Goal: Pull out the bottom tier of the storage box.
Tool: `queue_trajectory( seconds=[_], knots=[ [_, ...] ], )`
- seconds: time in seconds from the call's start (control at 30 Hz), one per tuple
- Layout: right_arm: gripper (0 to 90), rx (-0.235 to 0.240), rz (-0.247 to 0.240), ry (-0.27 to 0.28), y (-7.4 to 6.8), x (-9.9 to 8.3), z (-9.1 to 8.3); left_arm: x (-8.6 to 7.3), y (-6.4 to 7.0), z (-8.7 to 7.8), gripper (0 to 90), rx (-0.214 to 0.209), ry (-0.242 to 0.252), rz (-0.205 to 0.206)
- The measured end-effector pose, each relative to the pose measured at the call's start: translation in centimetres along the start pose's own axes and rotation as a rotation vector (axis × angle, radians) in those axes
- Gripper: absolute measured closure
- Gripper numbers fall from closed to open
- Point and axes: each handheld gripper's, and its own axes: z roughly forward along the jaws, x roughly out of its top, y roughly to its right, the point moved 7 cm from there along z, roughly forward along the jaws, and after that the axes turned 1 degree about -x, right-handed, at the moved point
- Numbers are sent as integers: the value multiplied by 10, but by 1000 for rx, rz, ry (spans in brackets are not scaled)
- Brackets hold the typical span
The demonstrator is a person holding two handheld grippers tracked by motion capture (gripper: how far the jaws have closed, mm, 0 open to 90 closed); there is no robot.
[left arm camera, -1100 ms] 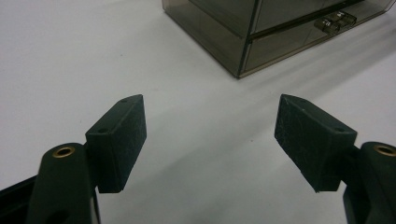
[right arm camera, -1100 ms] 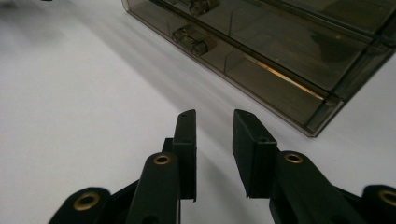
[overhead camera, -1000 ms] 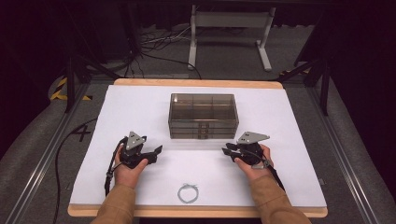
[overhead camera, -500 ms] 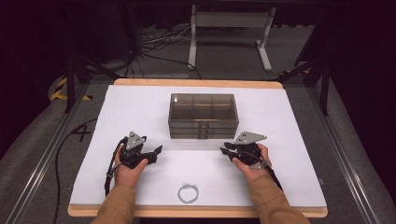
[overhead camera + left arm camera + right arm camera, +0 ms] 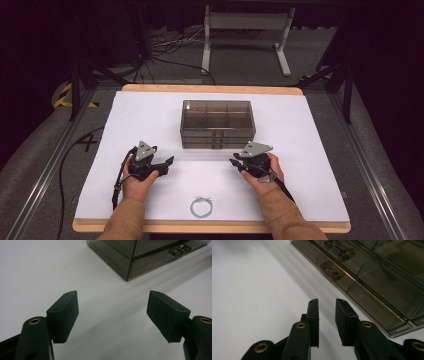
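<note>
Between the earlier high-view frames and the current one, little has shifted: both grippers lie at much the same places on the white table surface (image 5: 150,115), and the right gripper (image 5: 234,162) has edged only slightly, if at all. On the person's left, the left gripper (image 5: 169,161) is held in the left hand (image 5: 139,181), its tips pointing toward the table's middle. Its own view shows the jaws spread wide with nothing between them but bare white surface; one pad (image 5: 65,315) stands at the left and the other at the right of that view. The right gripper is held in the right hand (image 5: 264,175) and points inward as well. Its jaws stand close together with a narrow gap, gripping nothing; the fingertips (image 5: 313,315) hover over the white surface just beside the near edge of the box. The smoked, see-through plastic box (image 5: 217,122) stands at the middle of the table, beyond both grippers and apart from them; it has inner partitions and small latch-like fittings (image 5: 331,272) on the side facing the person. A small ring of thin wire or cord (image 5: 201,206) lies flat near the table's front edge, between the two forearms and clear of both hands. Tan sleeves (image 5: 125,220) cover the forearms.
</note>
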Motion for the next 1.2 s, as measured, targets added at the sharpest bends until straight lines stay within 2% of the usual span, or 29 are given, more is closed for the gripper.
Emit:
queue_trajectory(
  seconds=[0.2, 0.33, 0.4, 0.6, 0.83, 0.93, 0.97, 1.07, 1.13, 1.2],
  knots=[
    [755, -13, -39, -6, -4, 1, 2, 0, 0, 0, 263, 3, -1, 3],
    [764, -31, -86, -12, -7, 1, 4, 0, 0, 1, 263, 6, 0, 5],
    [765, -51, -125, -23, -9, 1, 4, 0, 0, 1, 263, 6, 0, 5],
    [767, -75, -171, -36, -12, 0, 6, 0, 0, 0, 264, 6, -2, 8],
    [764, -101, -191, -35, -13, 0, 8, 0, 0, 0, 264, 8, -3, 8],
    [761, -103, -196, -29, -14, 0, 8, 0, 0, 1, 264, 9, -3, 9],
    [759, -96, -212, -27, -13, 0, 8, 0, 0, 1, 264, 9, -3, 9],
    [755, -93, -207, -16, -14, 0, 8, 0, 0, 1, 264, 9, -3, 9],
    [746, -79, -221, 5, -16, 1, 8, 0, 0, 0, 264, 9, -3, 9],
    [735, -45, -247, 41, -19, 3, 8, 0, 0, 1, 264, 9, -3, 9]
  ],
)
